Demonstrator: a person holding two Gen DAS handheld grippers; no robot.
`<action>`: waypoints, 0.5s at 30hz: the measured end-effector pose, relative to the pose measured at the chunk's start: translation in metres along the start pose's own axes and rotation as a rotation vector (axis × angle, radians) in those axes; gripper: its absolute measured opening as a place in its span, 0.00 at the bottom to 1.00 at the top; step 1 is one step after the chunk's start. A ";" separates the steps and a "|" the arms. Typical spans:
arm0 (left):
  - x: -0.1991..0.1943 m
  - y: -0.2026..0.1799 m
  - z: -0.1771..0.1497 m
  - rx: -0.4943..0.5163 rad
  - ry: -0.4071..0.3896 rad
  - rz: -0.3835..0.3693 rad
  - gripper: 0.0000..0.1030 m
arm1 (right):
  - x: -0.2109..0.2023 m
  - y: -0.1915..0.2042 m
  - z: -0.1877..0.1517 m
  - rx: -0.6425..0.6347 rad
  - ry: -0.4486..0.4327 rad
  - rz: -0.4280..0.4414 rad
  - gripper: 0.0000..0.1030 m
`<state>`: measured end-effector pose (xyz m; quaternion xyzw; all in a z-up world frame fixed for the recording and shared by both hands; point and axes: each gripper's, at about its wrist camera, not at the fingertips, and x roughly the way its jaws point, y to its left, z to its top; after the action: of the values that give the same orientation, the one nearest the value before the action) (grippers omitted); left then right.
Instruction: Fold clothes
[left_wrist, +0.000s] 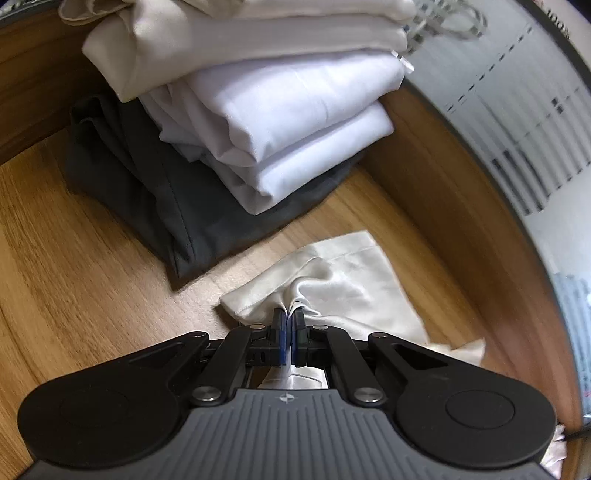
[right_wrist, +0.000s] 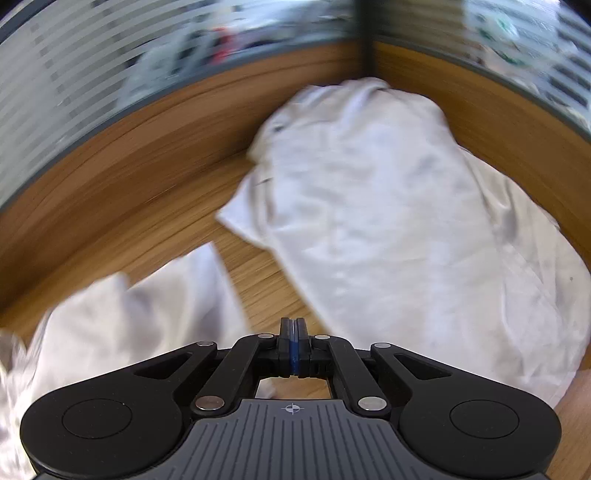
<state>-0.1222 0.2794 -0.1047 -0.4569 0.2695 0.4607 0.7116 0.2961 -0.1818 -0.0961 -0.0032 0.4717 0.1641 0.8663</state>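
Observation:
My left gripper (left_wrist: 289, 318) is shut on a bunched fold of a cream satin garment (left_wrist: 343, 284) that lies on the wooden table (left_wrist: 74, 258). Beyond it stands a stack of folded clothes: dark grey at the bottom (left_wrist: 147, 192), white in the middle (left_wrist: 295, 122), beige on top (left_wrist: 229, 40). My right gripper (right_wrist: 292, 325) is shut with nothing visible between its fingers, above the table. A crumpled pale garment (right_wrist: 388, 221) lies ahead of it, and more pale cloth (right_wrist: 129, 317) lies at lower left. The right view is blurred.
A raised wooden rim (left_wrist: 461, 206) with frosted striped glass (left_wrist: 517, 110) above it borders the table. In the right wrist view the rim (right_wrist: 147, 147) meets a dark corner post (right_wrist: 365, 37). A drawstring cord (left_wrist: 436, 22) lies on the stack.

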 end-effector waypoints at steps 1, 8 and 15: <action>0.001 0.000 -0.001 0.012 0.011 0.005 0.02 | 0.004 -0.004 0.003 -0.003 0.013 -0.002 0.02; -0.001 0.000 -0.007 0.027 0.012 0.028 0.03 | 0.011 0.002 -0.013 0.017 0.169 0.137 0.13; 0.003 -0.005 -0.007 0.020 0.011 0.043 0.03 | 0.012 0.022 -0.041 0.077 0.238 0.206 0.43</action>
<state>-0.1164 0.2732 -0.1085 -0.4465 0.2876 0.4708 0.7045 0.2620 -0.1642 -0.1254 0.0593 0.5746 0.2323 0.7825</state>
